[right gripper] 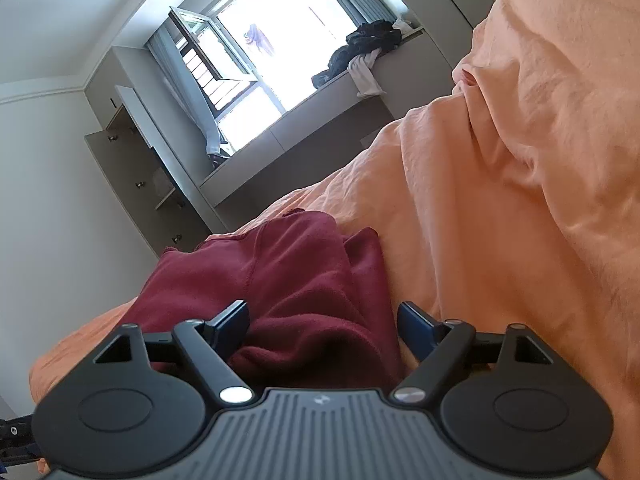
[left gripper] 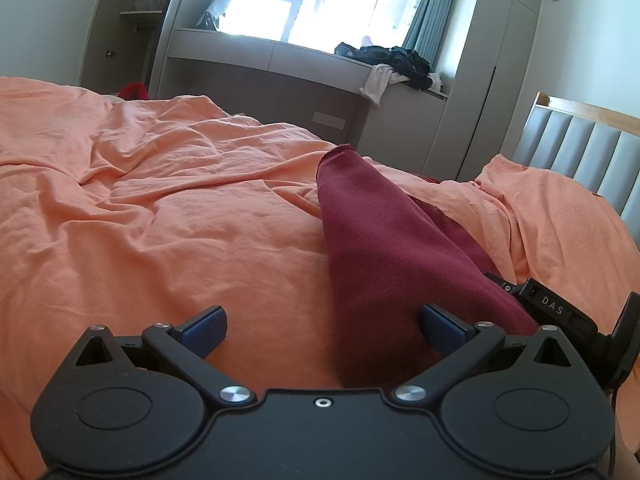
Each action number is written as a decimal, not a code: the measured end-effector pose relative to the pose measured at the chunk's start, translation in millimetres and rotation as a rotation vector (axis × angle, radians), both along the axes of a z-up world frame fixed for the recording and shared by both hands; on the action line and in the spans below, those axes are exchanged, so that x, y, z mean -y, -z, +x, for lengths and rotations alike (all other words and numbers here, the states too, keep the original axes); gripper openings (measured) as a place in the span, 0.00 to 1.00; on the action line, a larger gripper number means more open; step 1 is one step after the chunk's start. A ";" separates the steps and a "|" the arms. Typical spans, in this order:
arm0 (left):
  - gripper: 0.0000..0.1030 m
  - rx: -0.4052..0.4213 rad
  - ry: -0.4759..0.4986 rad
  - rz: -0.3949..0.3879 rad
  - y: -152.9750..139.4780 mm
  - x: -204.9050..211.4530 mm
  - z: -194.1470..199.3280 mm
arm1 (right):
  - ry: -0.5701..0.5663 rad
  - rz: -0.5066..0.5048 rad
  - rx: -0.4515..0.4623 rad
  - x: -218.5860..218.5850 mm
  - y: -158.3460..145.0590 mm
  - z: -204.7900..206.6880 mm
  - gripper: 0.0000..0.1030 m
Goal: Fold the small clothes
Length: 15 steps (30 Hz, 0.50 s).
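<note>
Cloth was what mattered: a dark red knit garment (left gripper: 384,248) lay on the orange bed sheet (left gripper: 160,208), and we judged the next move hung on how it lay. In our left view its long side ran from near us away toward the far window sill (left gripper: 280,46), a bit to the right of the middle. Our left gripper (left gripper: 324,326) had its jaws spread wide. The near end of the garment sat between them, close by the right blue pad (left gripper: 442,328), but nothing squeezed it.

Our right gripper (right gripper: 322,322) was spread too, with the bunched red cloth (right gripper: 304,280) lying between its blue pads (right gripper: 230,324). We could not tell if the left pad touched it. No pinch showed. We judged the right gripper was nearer to a real grab, because more cloth sat in its gap.
</note>
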<state>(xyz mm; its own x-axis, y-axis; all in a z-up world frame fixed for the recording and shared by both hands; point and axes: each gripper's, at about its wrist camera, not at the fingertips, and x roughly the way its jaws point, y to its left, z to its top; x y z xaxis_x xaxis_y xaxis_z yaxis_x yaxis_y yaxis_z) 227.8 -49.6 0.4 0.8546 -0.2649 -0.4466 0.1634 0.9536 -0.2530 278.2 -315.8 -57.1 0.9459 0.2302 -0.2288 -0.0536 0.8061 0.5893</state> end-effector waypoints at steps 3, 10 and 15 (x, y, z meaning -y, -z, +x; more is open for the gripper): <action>1.00 0.000 0.000 0.000 0.3 0.2 -0.2 | -0.004 0.001 0.004 -1.7 0.3 -1.1 0.77; 1.00 0.000 0.001 0.002 0.3 0.6 0.1 | -0.021 -0.014 0.016 -5.6 -0.3 -4.5 0.65; 1.00 0.001 0.007 -0.002 0.1 0.8 0.4 | -0.012 -0.043 0.022 -9.0 0.2 -3.2 0.65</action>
